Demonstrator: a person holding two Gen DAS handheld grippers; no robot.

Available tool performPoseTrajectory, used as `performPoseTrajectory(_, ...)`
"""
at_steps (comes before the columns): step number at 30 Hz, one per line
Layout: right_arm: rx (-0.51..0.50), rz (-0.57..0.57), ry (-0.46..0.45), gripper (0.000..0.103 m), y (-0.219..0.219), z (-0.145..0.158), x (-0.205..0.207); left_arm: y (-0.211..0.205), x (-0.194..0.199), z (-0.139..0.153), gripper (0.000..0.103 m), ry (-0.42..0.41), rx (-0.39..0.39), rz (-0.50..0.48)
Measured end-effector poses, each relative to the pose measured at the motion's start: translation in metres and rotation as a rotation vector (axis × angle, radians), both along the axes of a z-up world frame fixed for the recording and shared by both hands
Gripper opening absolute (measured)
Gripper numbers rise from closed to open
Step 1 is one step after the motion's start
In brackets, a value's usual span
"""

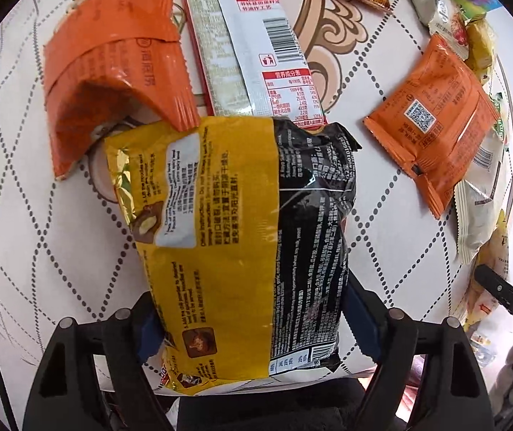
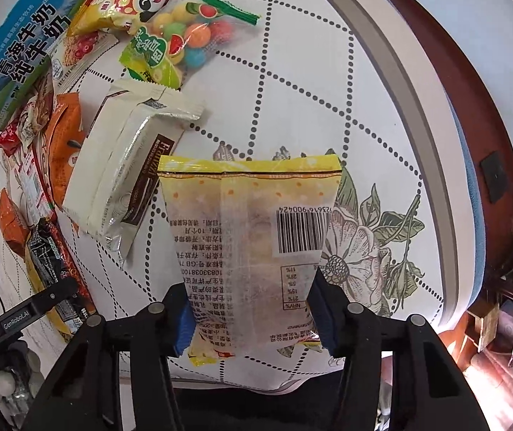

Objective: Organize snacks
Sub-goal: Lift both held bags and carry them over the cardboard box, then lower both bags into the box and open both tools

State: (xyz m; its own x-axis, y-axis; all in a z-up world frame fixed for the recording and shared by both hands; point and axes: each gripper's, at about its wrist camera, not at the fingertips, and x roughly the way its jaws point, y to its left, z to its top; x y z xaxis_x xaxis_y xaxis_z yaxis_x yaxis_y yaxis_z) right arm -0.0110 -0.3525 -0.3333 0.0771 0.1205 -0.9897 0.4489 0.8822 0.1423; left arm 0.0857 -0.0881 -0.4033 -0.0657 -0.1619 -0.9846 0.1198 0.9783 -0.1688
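Jaws of the left gripper (image 1: pixel 253 327) are closed across the near end of a yellow-and-black crinkled foil noodle packet (image 1: pixel 242 230), blue pads pressing its two long edges. The packet's long axis runs straight out from the jaws, its far end overlapping the lower edge of a red-bordered white flat sachet (image 1: pixel 249 54) and touching the corner of a bent orange foil wrapper (image 1: pixel 112 72) to the left. A second orange square wrapper (image 1: pixel 432 122) lies well apart to the right on the white tabletop (image 1: pixel 41 197) with dotted diamond lines.

The right gripper (image 2: pixel 253 318) likewise clamps a pale yellow translucent bread packet (image 2: pixel 253 237) by its near end, its length pointing directly away along the fingers. Just beside it to the left rests a cream-white biscuit packet (image 2: pixel 127 165); further out sit a clear bag of coloured gum balls (image 2: pixel 188 36) and a blue milk carton (image 2: pixel 15 46).

Whether either packet is lifted or resting cannot be told. The left hand seems nearer the cluster of flat packets, so its packet probably goes there, set down lengthwise.
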Motion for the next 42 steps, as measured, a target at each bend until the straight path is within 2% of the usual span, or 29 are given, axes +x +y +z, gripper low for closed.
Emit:
performPoseTrajectory(2,-0.02,0.007,-0.015,0.049,0.008,0.006,-0.003,-0.001,-0.017,0.008,0.083,-0.016,-0.001,-0.007)
performPoseTrajectory(11,-0.027,0.021,-0.091,0.045,0.045,0.037,-0.018,-0.011,-0.057,0.04,0.083,-0.066,-0.044,-0.038)
performPoseTrajectory(14,-0.001,0.038,-0.133,0.044,0.059,0.062,-0.02,-0.006,-0.059,0.058,0.083,-0.078,-0.092,-0.03)
performPoseTrajectory(19,0.046,0.089,-0.258,0.044,0.076,0.116,0.001,-0.007,-0.049,0.109,0.083,-0.141,-0.163,-0.024)
performPoseTrajectory(22,0.086,0.121,-0.329,0.044,0.078,0.149,0.04,-0.009,-0.01,0.152,0.083,-0.158,-0.204,-0.014)
performPoseTrajectory(23,0.1,0.135,-0.349,0.044,0.08,0.156,0.061,-0.005,0.016,0.175,0.083,-0.162,-0.221,-0.006)
performPoseTrajectory(25,0.126,0.163,-0.385,0.044,0.079,0.173,0.091,-0.013,0.053,0.202,0.083,-0.182,-0.242,0.005)
performPoseTrajectory(29,0.129,0.228,-0.466,0.044,0.076,0.203,0.166,-0.028,0.127,0.231,0.083,-0.248,-0.222,0.003)
performPoseTrajectory(31,0.116,0.257,-0.496,0.044,0.075,0.212,0.208,-0.028,0.171,0.247,0.083,-0.246,-0.218,0.018)
performPoseTrajectory(35,0.088,0.319,-0.504,0.044,0.077,0.208,0.293,-0.035,0.26,0.245,0.083,-0.214,-0.185,0.024)
performPoseTrajectory(40,0.039,0.375,-0.442,0.044,0.087,0.175,0.38,-0.047,0.338,0.202,0.083,-0.104,-0.14,0.007)
performPoseTrajectory(42,0.043,0.392,-0.407,0.044,0.091,0.159,0.406,-0.049,0.353,0.186,0.083,-0.065,-0.123,0.01)
